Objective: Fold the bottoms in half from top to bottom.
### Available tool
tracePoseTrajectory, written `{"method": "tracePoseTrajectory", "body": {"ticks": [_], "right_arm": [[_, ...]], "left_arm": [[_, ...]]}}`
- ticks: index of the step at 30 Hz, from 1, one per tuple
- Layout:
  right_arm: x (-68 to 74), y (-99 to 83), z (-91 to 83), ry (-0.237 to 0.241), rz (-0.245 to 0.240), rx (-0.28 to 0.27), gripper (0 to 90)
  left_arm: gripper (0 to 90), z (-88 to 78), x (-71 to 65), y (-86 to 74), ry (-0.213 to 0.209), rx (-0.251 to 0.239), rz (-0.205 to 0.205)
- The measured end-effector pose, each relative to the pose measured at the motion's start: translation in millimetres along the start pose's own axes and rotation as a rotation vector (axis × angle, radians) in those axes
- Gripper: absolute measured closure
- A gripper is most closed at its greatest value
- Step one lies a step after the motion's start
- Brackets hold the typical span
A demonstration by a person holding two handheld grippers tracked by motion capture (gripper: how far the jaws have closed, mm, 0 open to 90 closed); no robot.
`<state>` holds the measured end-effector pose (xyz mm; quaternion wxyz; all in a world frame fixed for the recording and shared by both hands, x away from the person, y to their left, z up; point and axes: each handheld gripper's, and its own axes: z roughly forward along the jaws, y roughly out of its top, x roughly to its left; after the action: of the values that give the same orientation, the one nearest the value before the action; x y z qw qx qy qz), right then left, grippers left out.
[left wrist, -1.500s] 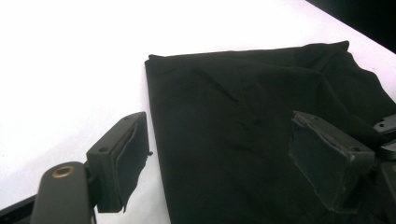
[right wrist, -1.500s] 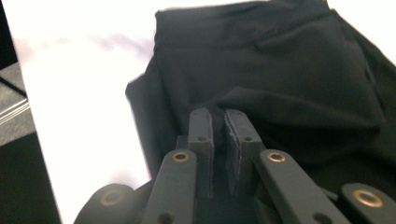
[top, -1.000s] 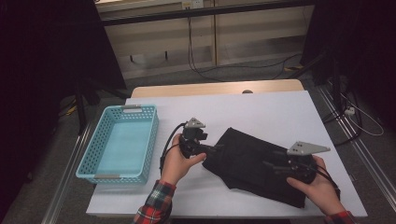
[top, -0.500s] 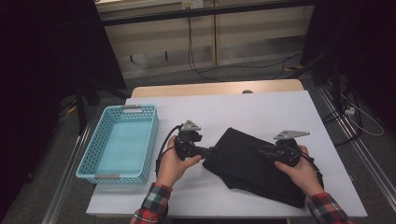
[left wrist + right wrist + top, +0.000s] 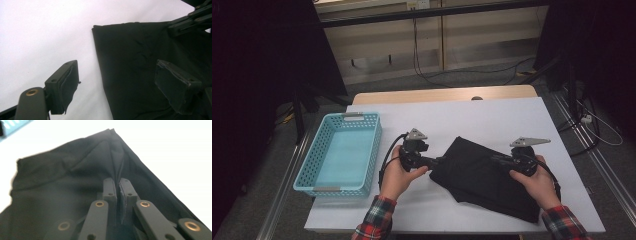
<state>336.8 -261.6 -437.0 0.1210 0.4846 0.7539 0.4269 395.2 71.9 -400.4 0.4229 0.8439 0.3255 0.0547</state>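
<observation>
Black cloth [image 5: 62, 192] pinched between right jaws (left's agape)

This looks like a lab or recording room set up for tests, not a home. A white tabletop [image 5: 492, 120] stands in the middle on a bare grey floor [image 5: 422, 82]. Behind the tabletop, loose cables [image 5: 422, 55] trail down a plain panelled wall [image 5: 382, 45] and across the floor. Dark screens or curtains [image 5: 267, 75] close in on both sides of the tabletop, and metal rails [image 5: 584, 150] run along its right edge.
</observation>
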Motion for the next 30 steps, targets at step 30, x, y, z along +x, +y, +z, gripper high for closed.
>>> {"method": "tracePoseTrajectory", "body": {"ticks": [30], "right_arm": [[-13.2, -5.8, -36.9, -0.036, -0.013, -0.009, 85.7]], "left_arm": [[17.4, 0.8, -1.9, 4.2, -0.003, -0.005, 0.011]]}}
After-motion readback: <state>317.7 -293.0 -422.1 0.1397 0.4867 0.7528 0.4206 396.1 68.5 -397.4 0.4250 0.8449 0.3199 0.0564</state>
